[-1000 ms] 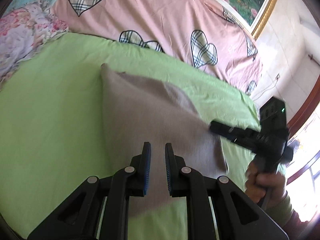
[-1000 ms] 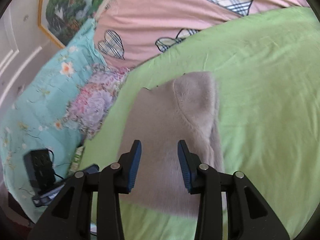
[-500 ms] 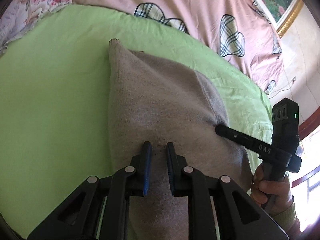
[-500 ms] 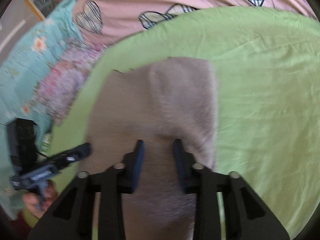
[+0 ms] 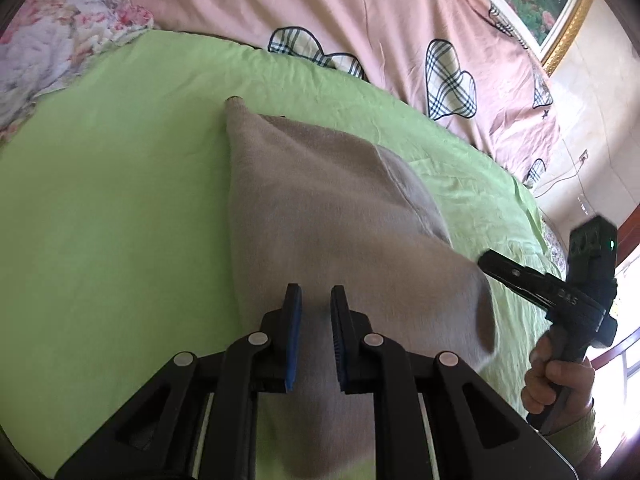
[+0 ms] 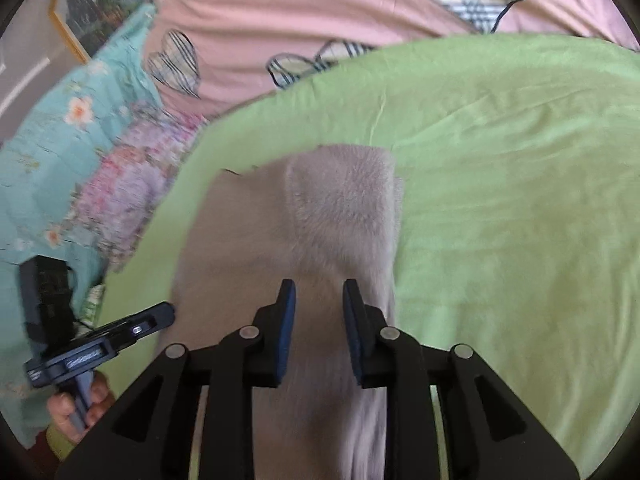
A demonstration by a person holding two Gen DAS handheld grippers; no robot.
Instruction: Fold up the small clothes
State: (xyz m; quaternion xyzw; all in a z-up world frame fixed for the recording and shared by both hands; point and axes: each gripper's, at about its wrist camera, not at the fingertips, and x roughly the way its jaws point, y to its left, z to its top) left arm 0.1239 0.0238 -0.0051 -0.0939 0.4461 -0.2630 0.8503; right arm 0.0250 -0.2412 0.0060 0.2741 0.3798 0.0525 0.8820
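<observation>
A taupe knit garment [image 5: 320, 208] lies lengthwise on the green sheet [image 5: 120, 220], with one side folded over as a fluffy panel [image 6: 344, 200]. My left gripper [image 5: 316, 308] is at its near end, jaws narrow, with the cloth filling the gap. Seen from the right wrist, the left gripper [image 6: 168, 312] meets the garment's left edge. My right gripper [image 6: 319, 300] is over the near right part; its jaws are opening with cloth showing between them, apart from the pads. Its tip [image 5: 486, 260] touches the garment's right edge, where a corner [image 5: 486, 332] droops.
A pink quilt with plaid hearts [image 5: 360, 12] lies beyond the sheet. A floral turquoise quilt [image 6: 60, 140] borders the left side. A framed picture [image 5: 560, 12] hangs on the wall. A hand [image 5: 556, 376] holds the right gripper's handle; bare green sheet [image 6: 500, 200] spreads to the right.
Both grippers have come in over the garment's near end. The right jaws narrowed, then widened again. The garment's near right corner has lifted and now droops.
</observation>
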